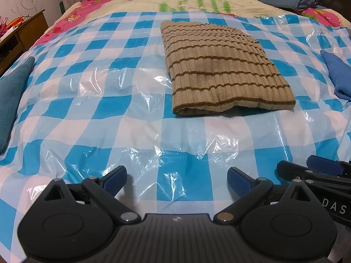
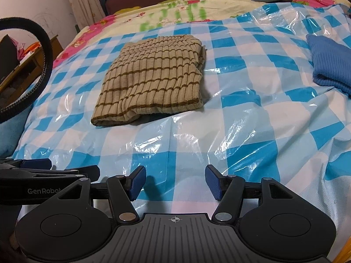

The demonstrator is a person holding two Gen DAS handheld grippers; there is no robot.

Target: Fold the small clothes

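Nearest, the left gripper (image 1: 177, 180) and right gripper (image 2: 175, 183) are held side by side over bare checked plastic sheet (image 1: 92, 114), jaws apart, nothing gripped. Beyond, one folded striped sweater (image 1: 221, 72) is laid mid-sheet, well clear of every edge. One blue garment (image 2: 331, 63) is seen at the right edge, one teal cloth (image 1: 13, 94) at the left, one folded blue cloth (image 1: 289, 1) farthest.

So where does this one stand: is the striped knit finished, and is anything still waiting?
Done: the beige striped knit lies folded into a neat rectangle on the checked plastic sheet. In hand: nothing; the left tongs and right tongs are both open and empty, short of it. Possibly left: a blue knit to the right and a teal cloth at the left edge, each only partly in view.
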